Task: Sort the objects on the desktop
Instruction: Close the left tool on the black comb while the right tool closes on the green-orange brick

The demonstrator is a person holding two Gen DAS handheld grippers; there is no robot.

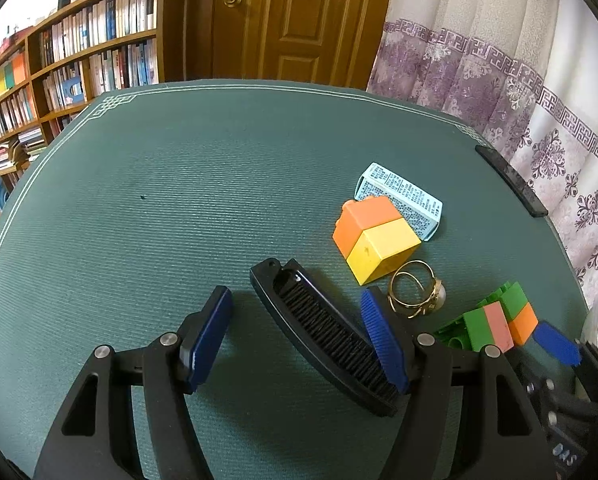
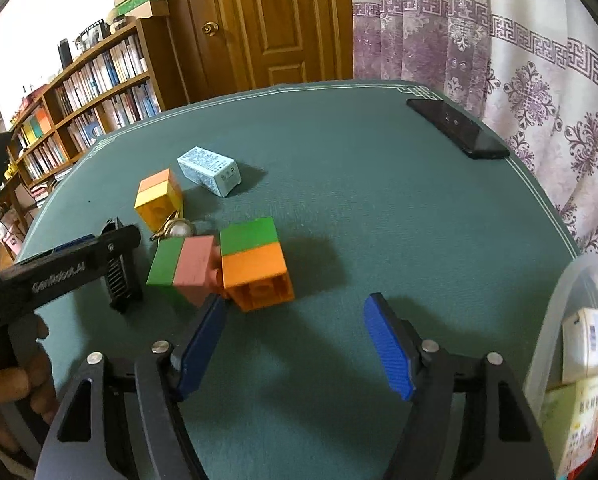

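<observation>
My left gripper (image 1: 297,334) is open, its jaws on either side of a black comb (image 1: 323,336) that lies on the green table mat (image 1: 159,200); the comb rests against the right finger. An orange-and-yellow block (image 1: 375,238), a gold pearl ring (image 1: 417,290), a light blue small box (image 1: 403,198) and a green-pink-orange block cluster (image 1: 499,320) lie to its right. My right gripper (image 2: 299,340) is open and empty, just in front of the block cluster (image 2: 227,264). The left gripper (image 2: 65,266) and the comb (image 2: 119,276) also show in the right wrist view.
A black phone (image 2: 457,128) lies at the mat's far right edge. A clear plastic bin (image 2: 571,360) with small boxes in it stands at the near right. Bookshelves, a wooden door and curtains stand behind the table.
</observation>
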